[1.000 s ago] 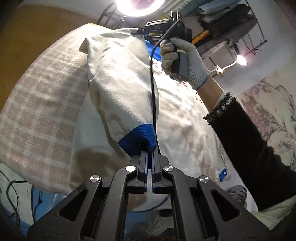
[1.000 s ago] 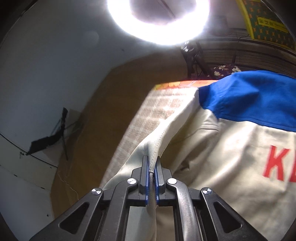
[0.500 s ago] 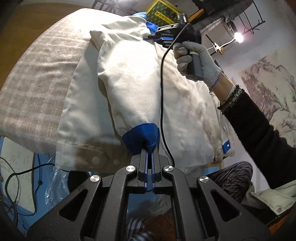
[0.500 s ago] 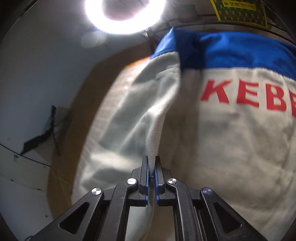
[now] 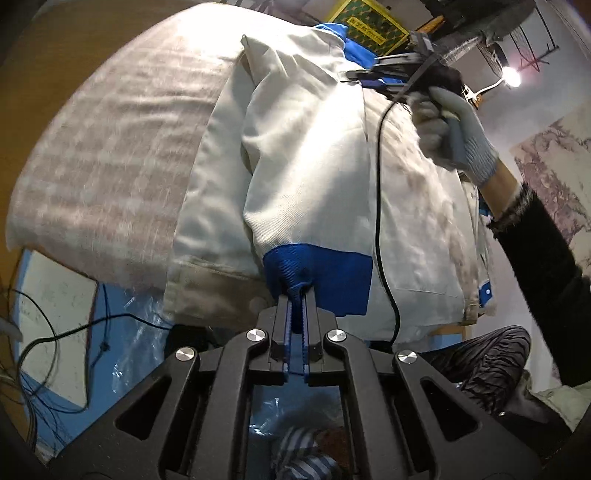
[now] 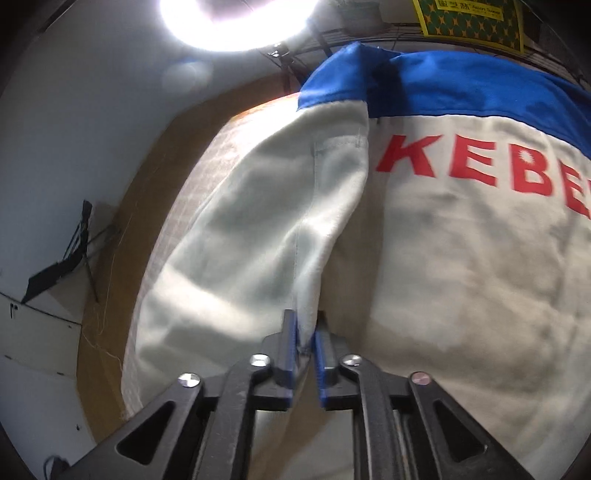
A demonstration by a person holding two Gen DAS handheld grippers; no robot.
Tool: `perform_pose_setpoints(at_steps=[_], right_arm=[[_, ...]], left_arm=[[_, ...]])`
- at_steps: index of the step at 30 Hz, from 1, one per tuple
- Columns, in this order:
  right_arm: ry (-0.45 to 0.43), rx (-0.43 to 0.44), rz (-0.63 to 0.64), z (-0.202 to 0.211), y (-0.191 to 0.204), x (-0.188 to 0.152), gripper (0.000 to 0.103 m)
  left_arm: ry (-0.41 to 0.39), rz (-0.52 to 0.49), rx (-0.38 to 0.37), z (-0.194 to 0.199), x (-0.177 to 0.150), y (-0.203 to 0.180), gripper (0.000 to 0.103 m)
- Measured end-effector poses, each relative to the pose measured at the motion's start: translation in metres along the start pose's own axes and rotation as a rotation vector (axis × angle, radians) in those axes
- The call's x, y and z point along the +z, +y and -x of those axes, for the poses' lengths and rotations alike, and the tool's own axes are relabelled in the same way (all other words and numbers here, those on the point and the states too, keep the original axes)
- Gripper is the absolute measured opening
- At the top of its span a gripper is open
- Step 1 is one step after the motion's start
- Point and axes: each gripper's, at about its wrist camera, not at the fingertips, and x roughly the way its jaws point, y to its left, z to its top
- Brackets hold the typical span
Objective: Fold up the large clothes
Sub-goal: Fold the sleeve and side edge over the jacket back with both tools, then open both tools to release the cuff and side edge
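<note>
A cream work jacket point(image 5: 306, 155) with blue trim lies back up on the checked cloth of the table point(image 5: 110, 147). Its sleeve is folded over the body. My left gripper point(image 5: 295, 306) still has the blue cuff point(image 5: 317, 269) between its jaws, which stand slightly apart. In the right wrist view the jacket point(image 6: 461, 258) shows red letters and a blue yoke. My right gripper point(image 6: 306, 332) has its jaws a little apart around a fold of the sleeve point(image 6: 258, 240) near the shoulder. The right gripper also shows in the left wrist view point(image 5: 391, 66).
The table's near edge point(image 5: 92, 269) drops to a blue floor with cables point(image 5: 48, 332) at the left. A ring light point(image 6: 236, 22) glares overhead. My gloved right hand and dark sleeve point(image 5: 535, 251) cross the right side. A lamp point(image 5: 511, 75) stands behind.
Both grippers carried the sleeve inward and down onto the jacket's body. Both pairs of jaws have begun to part; they were tight on the cloth before.
</note>
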Motion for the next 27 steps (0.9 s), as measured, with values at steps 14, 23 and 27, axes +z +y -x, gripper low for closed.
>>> perform_pose_setpoints(at_steps=[14,23,27], right_arm=[[0.032,0.245,0.104,0.088,0.042,-0.132,0.058],[0.190,0.271,0.184,0.032,0.083,-0.240,0.052],[0.233,0.383,0.130,0.010,0.085,-0.253,0.010]], left_arm=[[-0.067,0.166,-0.096,0.012,0.044,0.031,0.028],[0.023,0.158,-0.124,-0.028,0.055,0.026,0.013],[-0.007,0.088,-0.049,-0.023,0.056,0.009,0.002]])
